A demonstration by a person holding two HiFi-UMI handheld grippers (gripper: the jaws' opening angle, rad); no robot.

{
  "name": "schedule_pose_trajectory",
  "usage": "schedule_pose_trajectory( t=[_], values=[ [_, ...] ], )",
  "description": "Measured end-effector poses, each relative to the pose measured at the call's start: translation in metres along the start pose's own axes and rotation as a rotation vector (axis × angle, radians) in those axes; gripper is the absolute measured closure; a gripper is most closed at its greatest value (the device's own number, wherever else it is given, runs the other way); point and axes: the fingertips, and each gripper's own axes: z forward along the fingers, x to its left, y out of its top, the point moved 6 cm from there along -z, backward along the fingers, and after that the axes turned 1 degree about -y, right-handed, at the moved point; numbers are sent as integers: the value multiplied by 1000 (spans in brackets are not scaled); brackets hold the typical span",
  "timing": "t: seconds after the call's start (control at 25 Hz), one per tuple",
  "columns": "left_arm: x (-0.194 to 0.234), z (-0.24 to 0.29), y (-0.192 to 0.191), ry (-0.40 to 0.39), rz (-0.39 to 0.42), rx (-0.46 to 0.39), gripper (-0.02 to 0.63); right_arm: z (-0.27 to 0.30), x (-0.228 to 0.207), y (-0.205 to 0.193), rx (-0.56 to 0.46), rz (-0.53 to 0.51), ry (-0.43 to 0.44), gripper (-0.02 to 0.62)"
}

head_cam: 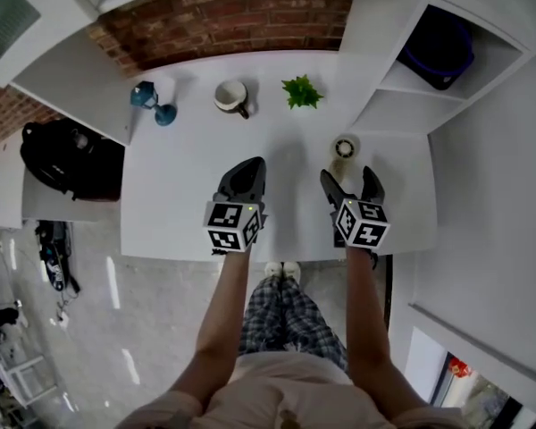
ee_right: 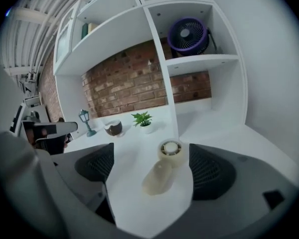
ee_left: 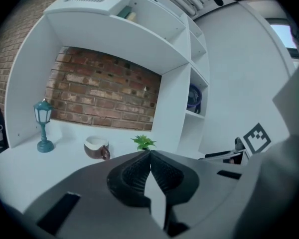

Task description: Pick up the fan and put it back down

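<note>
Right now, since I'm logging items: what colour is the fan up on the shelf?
The shelf fan is purple; the right gripper view shows it best.

Teal lantern (head_cam: 152, 102), brown mug (head_cam: 231, 96), small green plant (head_cam: 301, 92), black backpack (head_cam: 67, 157)

Bright, even light washes the white desk (head_cam: 179, 195) almost featureless; shadows on it are faint and soft. Both gripper views bend hard toward their edges, with black corners and soft focus close up.

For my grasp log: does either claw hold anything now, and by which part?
Nothing is held. The left claw is shut and empty; the right claw is open, with the small cream round fan lying on the white desk just ahead, untouched.
</note>
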Motion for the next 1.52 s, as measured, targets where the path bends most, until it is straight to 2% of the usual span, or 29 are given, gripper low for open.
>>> schedule_pose_trajectory(
  t=[0.44, 0.64, 0.76, 1.0, 1.2, 1.52],
  values=[
    [2, 17, -45, -12, -32, 72, 578, 65, -11, -45, 216, 31, -128, 144],
    [5, 16, -50, -3, -37, 82, 578, 71, -13, -58, 295, 16, -180, 209],
    [7, 16, -51, 1, -39, 80, 578, 70, -13, -60, 315, -19, -211, 269],
    [7, 14, -54, 5, -42, 85, 578, 68, -13, -58, 329, -26, -232, 358],
    [7, 11, -56, 12, -48, 89, 578, 66, -15, -58, 319, -10, -226, 380],
    [10, 3, -44, 28, -41, 65, 578, 50, -11, -45, 214, 16, -174, 388]
  ],
)
